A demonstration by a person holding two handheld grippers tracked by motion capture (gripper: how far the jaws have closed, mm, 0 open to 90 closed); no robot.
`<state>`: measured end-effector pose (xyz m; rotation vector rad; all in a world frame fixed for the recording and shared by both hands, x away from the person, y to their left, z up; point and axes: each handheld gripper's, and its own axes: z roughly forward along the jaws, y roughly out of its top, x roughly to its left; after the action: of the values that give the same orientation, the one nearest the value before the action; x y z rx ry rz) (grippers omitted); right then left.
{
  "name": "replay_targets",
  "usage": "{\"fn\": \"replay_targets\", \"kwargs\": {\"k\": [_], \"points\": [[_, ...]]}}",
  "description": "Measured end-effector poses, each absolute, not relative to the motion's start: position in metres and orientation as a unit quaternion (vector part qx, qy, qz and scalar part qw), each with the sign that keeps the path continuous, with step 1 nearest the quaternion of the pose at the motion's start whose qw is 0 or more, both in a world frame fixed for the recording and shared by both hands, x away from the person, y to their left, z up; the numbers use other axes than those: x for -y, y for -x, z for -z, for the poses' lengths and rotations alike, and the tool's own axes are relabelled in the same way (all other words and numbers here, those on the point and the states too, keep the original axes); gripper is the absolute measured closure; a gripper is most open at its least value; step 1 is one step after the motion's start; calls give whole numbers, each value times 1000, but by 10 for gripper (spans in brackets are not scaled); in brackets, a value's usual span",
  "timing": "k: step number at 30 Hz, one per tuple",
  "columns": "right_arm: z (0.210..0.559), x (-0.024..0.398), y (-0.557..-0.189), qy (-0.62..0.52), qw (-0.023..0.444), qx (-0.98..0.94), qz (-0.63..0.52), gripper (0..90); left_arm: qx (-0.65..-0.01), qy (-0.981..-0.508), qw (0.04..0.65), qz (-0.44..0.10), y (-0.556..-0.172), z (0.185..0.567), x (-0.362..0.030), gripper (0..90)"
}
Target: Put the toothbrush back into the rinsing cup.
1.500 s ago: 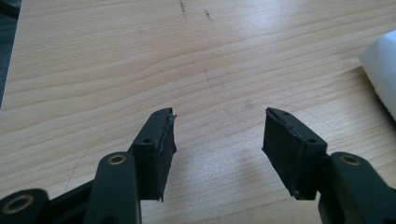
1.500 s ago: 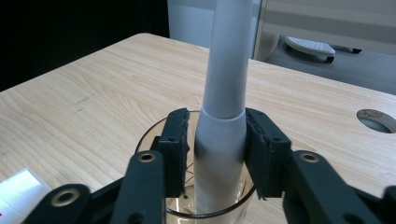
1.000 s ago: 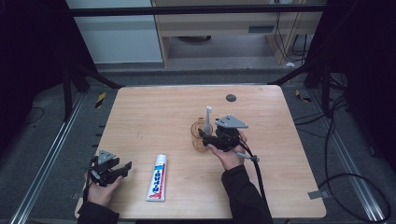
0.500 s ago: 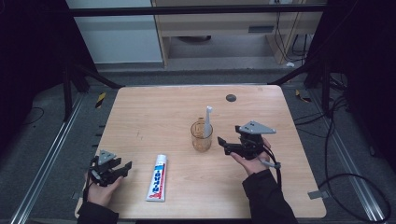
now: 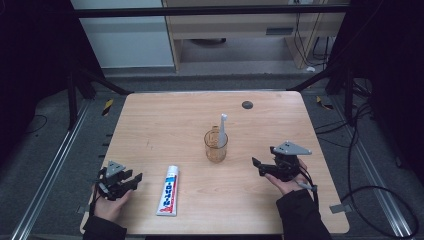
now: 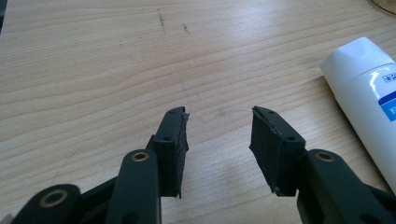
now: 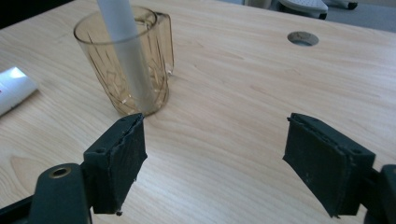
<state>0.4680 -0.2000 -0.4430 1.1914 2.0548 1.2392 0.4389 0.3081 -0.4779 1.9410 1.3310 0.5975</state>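
R gripper (image 5: 263, 167) moved off cup (image 5: 216, 145) | amber glass, white toothbrush (image 5: 222, 129) inside

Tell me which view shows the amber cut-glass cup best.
Right gripper view: the amber cut-glass cup sits close, facets and handle clear. High view shows it small at table centre; left gripper view catches a rim sliver.
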Motion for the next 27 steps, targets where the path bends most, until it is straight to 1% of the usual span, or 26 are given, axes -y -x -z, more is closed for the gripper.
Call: {"fn": "replay_targets", "kwargs": {"k": [6, 16, 17, 19, 25, 27], "points": [[451, 210, -463, -441, 241, -749, -432, 218, -504, -757, 352, -221, -438, 478, -305, 598], [462, 226, -459, -456, 246, -753, -405, 219, -478, -781, 346, -206, -434, 476, -291, 661], [463, 229, -457, -460, 244, -752, -404, 220, -475, -784, 345, -203, -433, 476, -289, 682], [464, 229, -457, -461, 245, -751, -404, 220, -471, -788, 344, -197, -432, 477, -286, 690], [468, 234, -454, -466, 248, -753, -393, 226, -447, -814, 331, -168, -425, 478, -274, 755], [468, 235, -453, -467, 249, -752, -393, 226, -440, -820, 324, -168, -420, 477, -272, 781]]}}
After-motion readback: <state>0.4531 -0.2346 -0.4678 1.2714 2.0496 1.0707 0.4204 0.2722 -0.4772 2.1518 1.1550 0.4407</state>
